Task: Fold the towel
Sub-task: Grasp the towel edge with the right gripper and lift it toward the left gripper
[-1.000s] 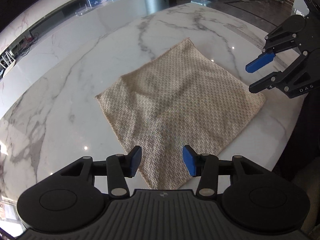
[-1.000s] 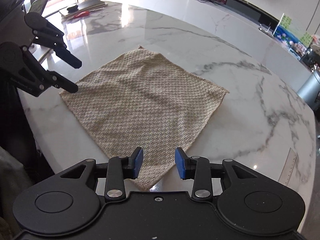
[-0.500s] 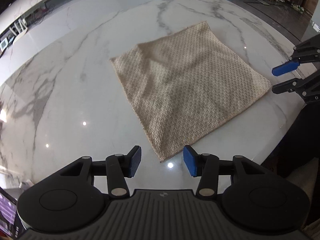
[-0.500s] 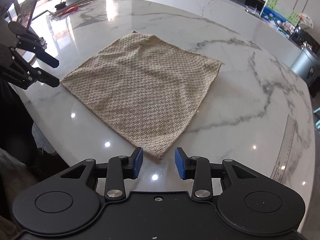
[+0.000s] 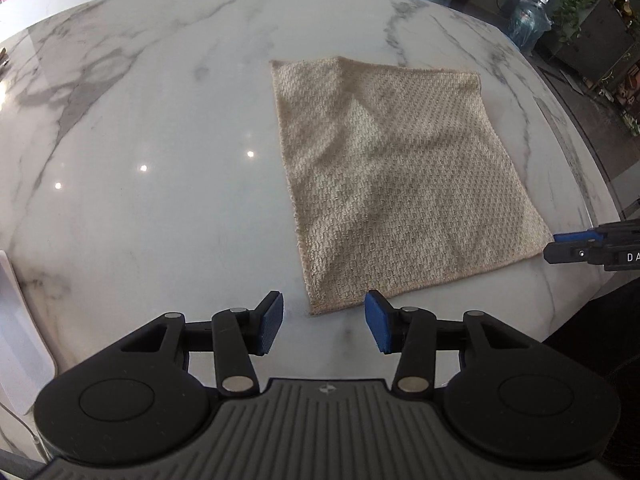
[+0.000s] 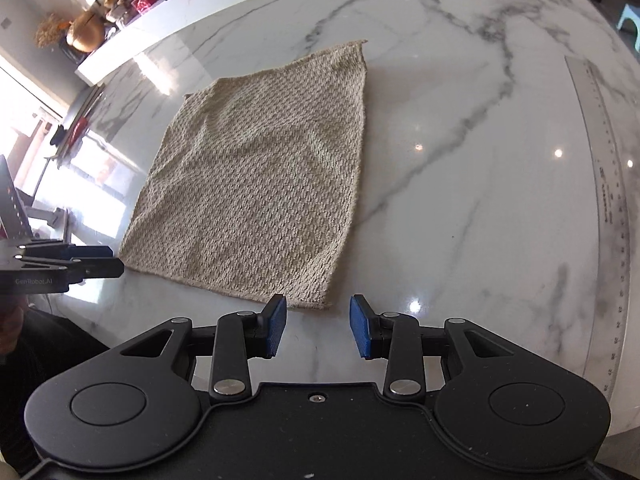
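Both grippers now nearer towel (image 5: 404,184) corners; ruler (image 6: 608,200) well aside.

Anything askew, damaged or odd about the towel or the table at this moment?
Nothing serious. The towel lies unfolded on the marble table, with only soft ripples near its far edge. A ruler lies flat along the table's edge. No spill or damage shows.

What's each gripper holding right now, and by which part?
Nothing. The left gripper and the right gripper both stand open with bare marble between the pads, each just short of a near corner of the towel, which lies flat and unfolded.
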Demonstrator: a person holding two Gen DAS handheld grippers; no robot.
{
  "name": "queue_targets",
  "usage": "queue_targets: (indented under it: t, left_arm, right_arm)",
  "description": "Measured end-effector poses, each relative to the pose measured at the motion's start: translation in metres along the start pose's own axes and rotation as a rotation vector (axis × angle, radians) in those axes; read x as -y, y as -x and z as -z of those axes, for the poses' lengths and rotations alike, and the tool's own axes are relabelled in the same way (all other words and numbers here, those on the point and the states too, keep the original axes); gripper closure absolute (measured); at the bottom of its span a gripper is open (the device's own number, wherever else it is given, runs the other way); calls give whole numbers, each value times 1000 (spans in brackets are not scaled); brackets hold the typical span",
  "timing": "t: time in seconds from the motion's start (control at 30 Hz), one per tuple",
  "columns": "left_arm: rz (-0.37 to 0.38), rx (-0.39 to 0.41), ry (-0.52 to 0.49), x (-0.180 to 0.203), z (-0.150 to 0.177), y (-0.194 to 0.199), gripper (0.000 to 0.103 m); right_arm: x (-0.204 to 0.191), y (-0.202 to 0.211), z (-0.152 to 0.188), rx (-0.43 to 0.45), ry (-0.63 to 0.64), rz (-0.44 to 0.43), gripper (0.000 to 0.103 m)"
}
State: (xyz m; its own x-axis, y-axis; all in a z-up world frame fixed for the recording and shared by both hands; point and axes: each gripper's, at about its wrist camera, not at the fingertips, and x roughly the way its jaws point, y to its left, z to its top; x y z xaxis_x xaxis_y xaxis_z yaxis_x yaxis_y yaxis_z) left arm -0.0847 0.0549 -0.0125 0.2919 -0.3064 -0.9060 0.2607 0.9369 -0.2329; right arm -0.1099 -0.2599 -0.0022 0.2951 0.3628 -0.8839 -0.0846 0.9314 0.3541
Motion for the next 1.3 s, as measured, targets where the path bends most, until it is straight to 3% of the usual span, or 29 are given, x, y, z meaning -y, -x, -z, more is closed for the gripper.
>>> queue_targets:
  t: [0.3, 0.37, 0.43, 0.73, 1.0, 1.3]
  left_arm:
    - [40, -14, 84, 0, -9, -7, 71]
    - [37, -18, 88, 1, -11, -8, 73]
    - [36, -21, 86, 3, -11, -9, 75]
    - [22, -19, 85, 5, -10, -9, 77]
    - [27, 1, 88, 7, -11, -6, 88]
    - [31, 17, 47, 18, -14, 14, 89]
  right_arm:
    - [5, -5, -5, -16, -102, -55, 70]
    - [3, -6, -5, -18, -99, -54, 74]
    - [2, -7, -5, -19, -96, -44, 86]
    - [6, -8, -2, -17, -107, -51, 98]
    - [-2, -1, -4, 12, -74, -53, 100]
    - [-5, 17, 1, 3, -34, -58, 100]
